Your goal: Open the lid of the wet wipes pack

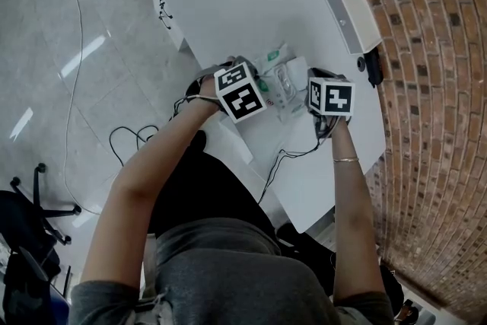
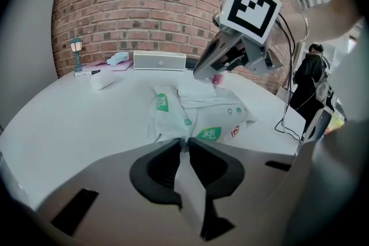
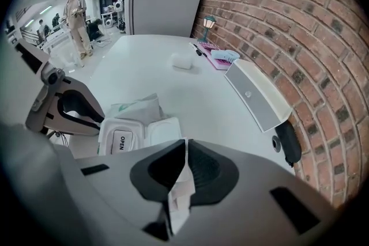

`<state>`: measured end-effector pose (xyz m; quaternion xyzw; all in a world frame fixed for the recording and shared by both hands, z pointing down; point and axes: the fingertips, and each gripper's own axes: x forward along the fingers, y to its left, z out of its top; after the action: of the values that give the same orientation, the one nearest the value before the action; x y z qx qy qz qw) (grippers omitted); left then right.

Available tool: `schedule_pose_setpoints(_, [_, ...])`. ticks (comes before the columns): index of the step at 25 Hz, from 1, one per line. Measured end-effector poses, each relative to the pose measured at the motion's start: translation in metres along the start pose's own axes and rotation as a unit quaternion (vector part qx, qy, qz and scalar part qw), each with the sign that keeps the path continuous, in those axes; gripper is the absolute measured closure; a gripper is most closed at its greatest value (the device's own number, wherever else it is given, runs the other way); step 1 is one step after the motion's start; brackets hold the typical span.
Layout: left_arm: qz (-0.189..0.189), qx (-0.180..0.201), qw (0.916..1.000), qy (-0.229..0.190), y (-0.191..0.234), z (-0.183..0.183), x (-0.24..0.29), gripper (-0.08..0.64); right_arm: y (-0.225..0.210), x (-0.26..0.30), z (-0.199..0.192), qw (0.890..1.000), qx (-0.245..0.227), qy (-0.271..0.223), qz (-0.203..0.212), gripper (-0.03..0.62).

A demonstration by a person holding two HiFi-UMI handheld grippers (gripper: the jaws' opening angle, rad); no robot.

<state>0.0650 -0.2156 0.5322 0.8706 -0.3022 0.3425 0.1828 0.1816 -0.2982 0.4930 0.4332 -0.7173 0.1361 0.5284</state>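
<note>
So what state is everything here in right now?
wet wipes pack: flat on the table
lid: flipped open
OPEN seal: stuck down
left gripper: shut on the pack's near edge
right gripper: closed on the lid's edge, it seems

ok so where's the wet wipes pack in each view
Head view: wet wipes pack at centre, between the marker cubes.
Left gripper view: pack at centre, just beyond the jaws.
Right gripper view: pack lower left, above the jaws.
Shared landmark: white box by the brick wall.
</note>
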Motion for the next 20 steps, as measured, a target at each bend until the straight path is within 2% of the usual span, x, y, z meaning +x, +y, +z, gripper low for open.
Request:
schedule_pose_setpoints(10, [-0.002,0.000,1.0000,0.000,0.000,0.000,0.000,0.495,0.002,0.013,-0.014,0.999,-0.011,0.018,-0.029,0.584])
schedule_pose_setpoints(20, [-0.010,-0.001,1.0000,-0.001,0.001,-0.003,-0.002,0.495,0.003,-0.009,-0.006,0.997,0.061,-0.048,-0.019,0.584])
